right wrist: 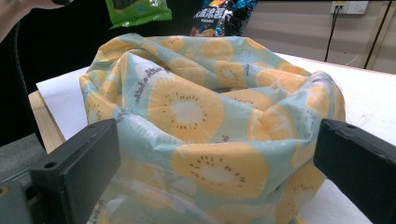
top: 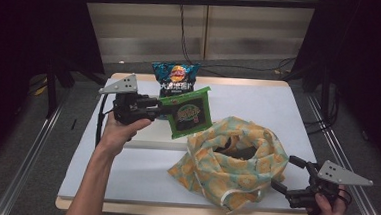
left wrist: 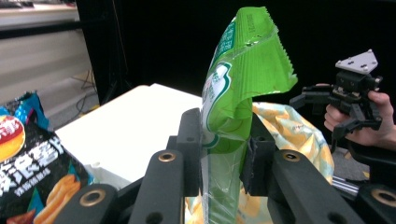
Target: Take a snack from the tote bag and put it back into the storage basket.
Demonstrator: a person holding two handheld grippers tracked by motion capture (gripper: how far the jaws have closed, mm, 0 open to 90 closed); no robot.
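White paper covers the counter (top: 125, 156), with dark curtains at both sides. Nearest, the right gripper (top: 294, 180) hangs released, its fingers (right wrist: 77, 163) spread wide just short of the bag (top: 230, 162), a soft cloth sack printed with orange slices, mouth slumped open. It looks limp and light; its rim is probably the best place to pinch, to keep the mouth wide. Farther off, the left gripper (top: 154, 108) is clenched on the edge of the green packet (top: 190, 112), held in the air just beyond the bag's mouth. That packet seems light, crinkly and slippery, so a grip on the sealed edge suits it. Beyond those fingers stands a dark chip packet (top: 175, 78).
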